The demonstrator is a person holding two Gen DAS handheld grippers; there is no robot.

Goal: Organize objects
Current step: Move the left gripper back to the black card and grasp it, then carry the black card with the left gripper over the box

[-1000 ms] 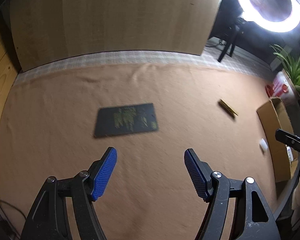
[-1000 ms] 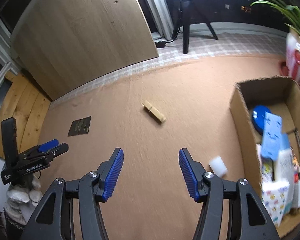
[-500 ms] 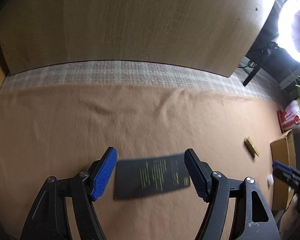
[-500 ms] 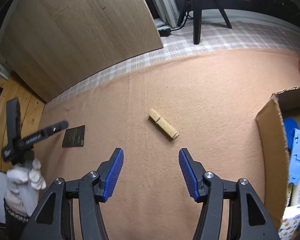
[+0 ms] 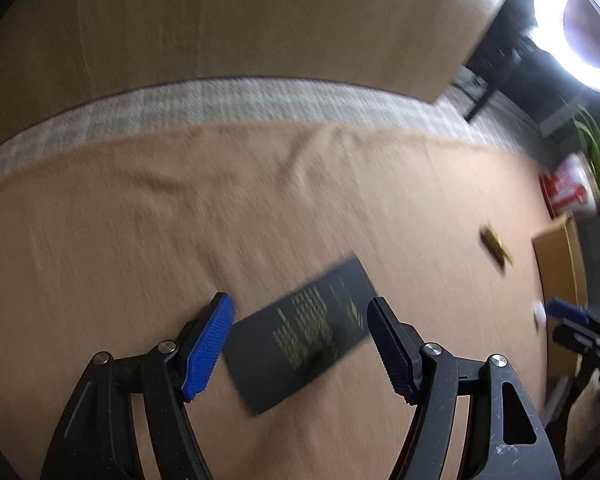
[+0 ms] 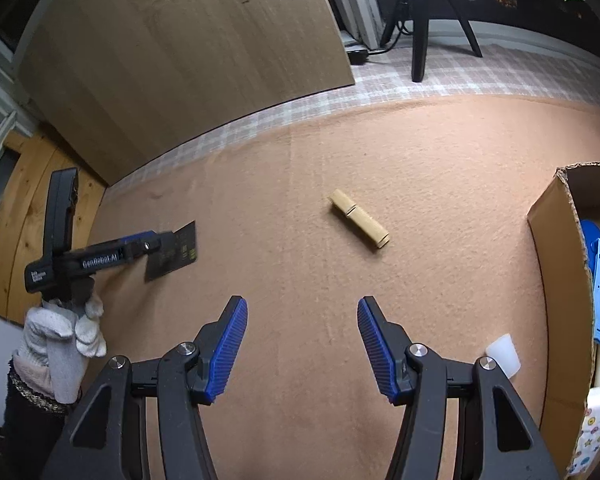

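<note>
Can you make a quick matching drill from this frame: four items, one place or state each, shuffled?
Items:
1. black card
2. wooden tube
3. white cup
4. cardboard box

Places or states:
A. at the right edge, holding packages
B. lying alone mid-cloth, ahead of the right gripper
C. flat between the fingers of the open left gripper
D. on the cloth close beside the box wall

Pairs: 1-C, 2-B, 3-D, 4-A
</note>
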